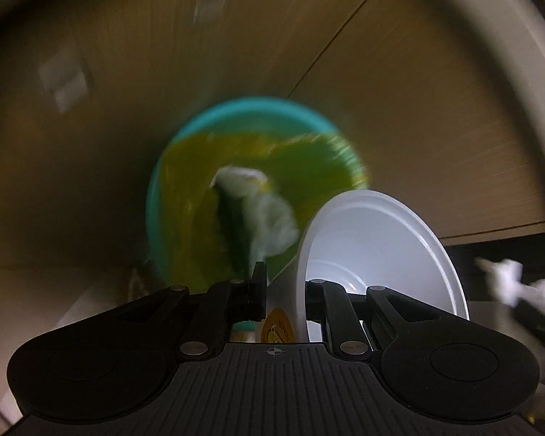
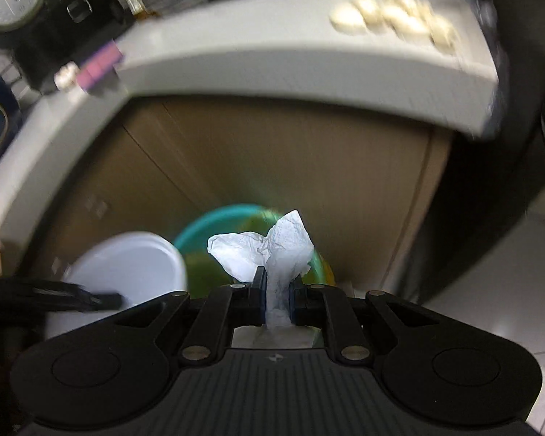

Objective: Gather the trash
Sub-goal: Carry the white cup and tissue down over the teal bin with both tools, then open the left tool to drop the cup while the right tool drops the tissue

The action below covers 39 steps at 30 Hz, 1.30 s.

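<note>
Both grippers carry trash over the teal bin

The left gripper [image 1: 285,290] is closed on the rim of a white plastic cup [image 1: 378,243], tipped on its side; the right gripper [image 2: 276,290] is clamped on a crumpled tissue [image 2: 269,250]. Both point down toward the teal bin [image 1: 214,123] with its yellow-green liner, which stands against a wooden cabinet [image 2: 290,160] below the surface [image 2: 272,65]. Risks: the thin rim grip may let the cup twist free, and a tissue released off-centre could drift past the bin's edge.
</note>
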Each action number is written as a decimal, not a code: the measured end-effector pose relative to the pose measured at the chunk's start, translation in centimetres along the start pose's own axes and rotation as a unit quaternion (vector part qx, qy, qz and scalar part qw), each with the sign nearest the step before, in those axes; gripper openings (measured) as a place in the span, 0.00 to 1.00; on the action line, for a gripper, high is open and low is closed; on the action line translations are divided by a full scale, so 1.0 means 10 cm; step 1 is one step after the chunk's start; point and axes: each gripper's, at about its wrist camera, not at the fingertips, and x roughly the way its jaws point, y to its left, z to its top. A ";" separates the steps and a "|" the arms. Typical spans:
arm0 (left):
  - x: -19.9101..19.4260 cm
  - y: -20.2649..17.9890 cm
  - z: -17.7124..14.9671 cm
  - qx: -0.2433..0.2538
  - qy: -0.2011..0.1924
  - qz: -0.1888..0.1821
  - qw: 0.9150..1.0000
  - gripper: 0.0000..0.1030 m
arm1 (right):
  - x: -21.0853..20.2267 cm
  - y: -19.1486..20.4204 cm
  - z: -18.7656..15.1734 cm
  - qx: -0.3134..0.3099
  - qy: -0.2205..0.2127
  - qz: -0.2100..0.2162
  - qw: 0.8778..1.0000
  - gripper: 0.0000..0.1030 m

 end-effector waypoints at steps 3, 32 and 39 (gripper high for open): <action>0.53 0.07 -0.07 -0.033 -0.010 0.024 0.999 0.14 | 0.16 -0.13 -0.12 -0.017 0.019 -0.011 1.000 0.11; 1.12 0.74 -0.03 -0.031 -0.067 -0.031 0.997 0.27 | 1.46 0.20 -0.27 -0.106 0.118 0.053 0.986 0.11; 0.49 0.88 -0.24 -0.084 -0.077 -0.047 0.992 0.27 | 1.82 0.64 -0.20 -0.100 0.145 0.095 0.980 0.11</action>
